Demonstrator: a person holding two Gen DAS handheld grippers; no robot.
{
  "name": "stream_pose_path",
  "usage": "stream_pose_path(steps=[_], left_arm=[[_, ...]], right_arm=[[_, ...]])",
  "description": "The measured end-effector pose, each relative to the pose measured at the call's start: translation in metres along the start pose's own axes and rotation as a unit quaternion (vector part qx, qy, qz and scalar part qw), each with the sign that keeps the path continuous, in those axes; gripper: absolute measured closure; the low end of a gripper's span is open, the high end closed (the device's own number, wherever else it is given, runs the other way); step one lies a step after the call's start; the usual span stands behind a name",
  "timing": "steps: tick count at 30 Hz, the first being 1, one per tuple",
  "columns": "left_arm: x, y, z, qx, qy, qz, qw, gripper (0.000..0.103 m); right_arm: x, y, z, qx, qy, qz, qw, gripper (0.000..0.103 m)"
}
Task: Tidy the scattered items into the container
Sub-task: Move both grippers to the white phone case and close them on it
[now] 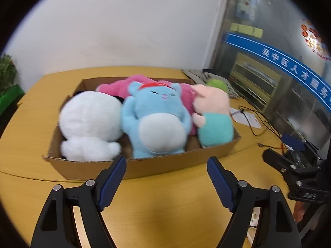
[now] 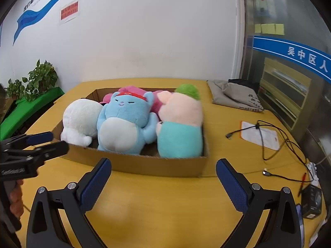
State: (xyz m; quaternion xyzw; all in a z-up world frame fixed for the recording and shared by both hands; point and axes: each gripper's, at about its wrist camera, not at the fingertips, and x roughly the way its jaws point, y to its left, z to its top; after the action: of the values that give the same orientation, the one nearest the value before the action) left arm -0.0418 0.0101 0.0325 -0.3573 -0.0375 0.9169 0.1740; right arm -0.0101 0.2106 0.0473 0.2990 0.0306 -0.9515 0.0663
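A shallow cardboard box [image 1: 165, 165] [image 2: 161, 165] stands on the yellow table. It holds a white plush [image 1: 91, 126] [image 2: 80, 119], a blue plush with a red headband [image 1: 157, 119] [image 2: 126, 124], a pink pig plush in teal with a green top [image 1: 213, 119] [image 2: 180, 124] and a magenta plush [image 1: 132, 84] [image 2: 128, 90] behind them. My left gripper [image 1: 166, 167] is open and empty just in front of the box. My right gripper [image 2: 163, 169] is open and empty, also before the box's near wall. The left gripper shows at the left of the right wrist view [image 2: 41, 142].
A grey cloth bag [image 2: 233, 95] lies at the back right of the table [image 2: 165, 206]. A white paper [image 2: 260, 136], black cables [image 2: 285, 144] and a small black box [image 2: 312, 204] lie at the right. Potted plants [image 2: 35, 82] stand left by the wall.
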Motion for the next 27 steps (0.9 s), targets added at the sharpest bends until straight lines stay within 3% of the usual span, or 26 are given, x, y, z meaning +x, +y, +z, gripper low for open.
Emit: stream_pose_path(steps=[5, 9, 16, 20, 21, 23, 24, 27], left_arm=[[0.019, -0.048, -0.015, 0.055, 0.038, -0.05, 0.9965, 0.023], [0.045, -0.097, -0.04, 0.102, 0.081, -0.101, 0.9863, 0.023], [0.094, -0.156, -0.095, 0.169, 0.189, -0.152, 0.9554, 0.023], [0.107, -0.165, -0.114, 0.18, 0.221, -0.144, 0.9478, 0.024], [0.11, -0.165, -0.117, 0.18, 0.226, -0.137, 0.9475, 0.027], [0.114, -0.164, -0.121, 0.178, 0.235, -0.125, 0.9475, 0.042], [0.117, -0.162, -0.123, 0.175, 0.242, -0.117, 0.9471, 0.056], [0.116, -0.161, -0.126, 0.177, 0.244, -0.113, 0.947, 0.069]], right_arm=[[-0.058, -0.049, -0.044, 0.038, -0.006, -0.002, 0.999, 0.0], [-0.087, -0.08, -0.089, 0.073, 0.024, -0.014, 0.997, 0.0], [-0.085, -0.088, -0.173, 0.079, 0.135, -0.018, 0.988, 0.001], [-0.077, -0.086, -0.197, 0.084, 0.159, -0.019, 0.983, 0.005], [-0.074, -0.084, -0.198, 0.081, 0.159, -0.017, 0.984, 0.007], [-0.07, -0.078, -0.197, 0.063, 0.158, -0.013, 0.985, 0.012], [-0.066, -0.073, -0.196, 0.052, 0.161, -0.014, 0.986, 0.014], [-0.052, -0.064, -0.201, 0.029, 0.186, -0.01, 0.982, 0.029]])
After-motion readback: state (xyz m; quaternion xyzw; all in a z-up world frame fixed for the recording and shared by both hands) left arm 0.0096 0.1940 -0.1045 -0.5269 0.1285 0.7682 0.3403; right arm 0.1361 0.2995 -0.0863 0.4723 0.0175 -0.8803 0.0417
